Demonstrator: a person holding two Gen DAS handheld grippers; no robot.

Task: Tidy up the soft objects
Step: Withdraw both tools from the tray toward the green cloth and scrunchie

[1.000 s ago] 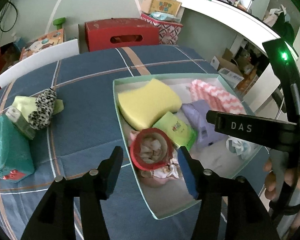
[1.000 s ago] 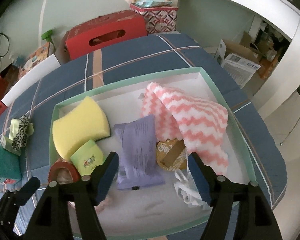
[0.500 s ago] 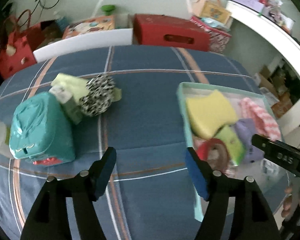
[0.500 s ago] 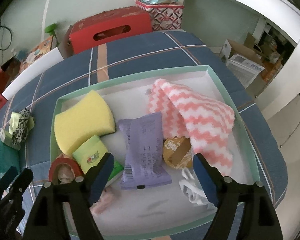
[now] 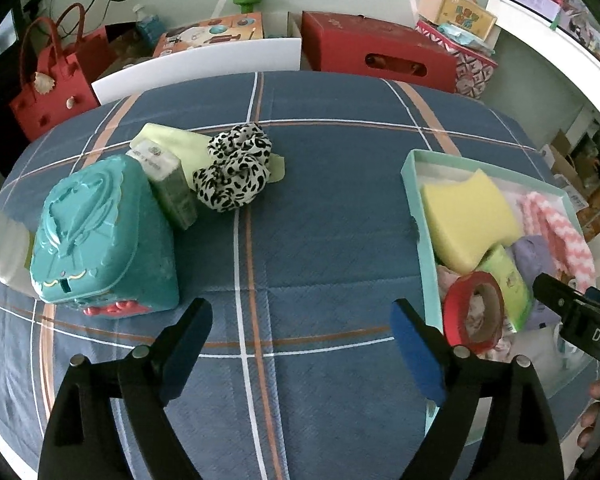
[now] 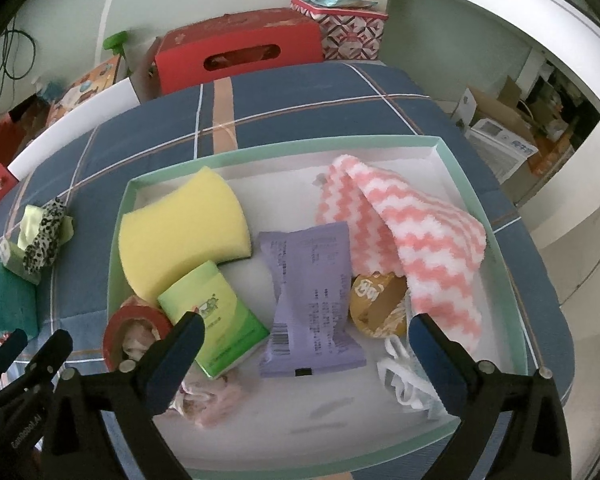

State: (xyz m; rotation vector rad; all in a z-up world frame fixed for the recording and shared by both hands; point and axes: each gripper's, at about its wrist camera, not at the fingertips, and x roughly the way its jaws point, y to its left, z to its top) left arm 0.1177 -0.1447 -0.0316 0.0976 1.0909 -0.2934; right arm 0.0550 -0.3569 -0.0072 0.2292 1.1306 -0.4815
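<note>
Left wrist view: wide-jawed left gripper [image 5: 300, 344] facing leopard scrunchie [image 5: 232, 174], long axis left-right.

Blue plaid tablecloth [image 5: 320, 240] carries mint tray [image 5: 413, 184], teal case [image 5: 100, 236], leopard scrunchie [image 5: 232, 172] (on pale-green cloth)

Blue plaid cloth [image 5: 320, 208] with white and orange lines. At 10 o'clock, a black-and-white leopard scrunchie [image 5: 233, 173] and teal case [image 5: 104, 236]. In the mint-rimmed tray [image 6: 496, 216]: yellow sponge [image 6: 184, 232], pink-and-white zigzag towel [image 6: 404, 224], lilac packet [image 6: 312, 292], green pack [image 6: 212, 316], red tape [image 6: 118, 330].
</note>
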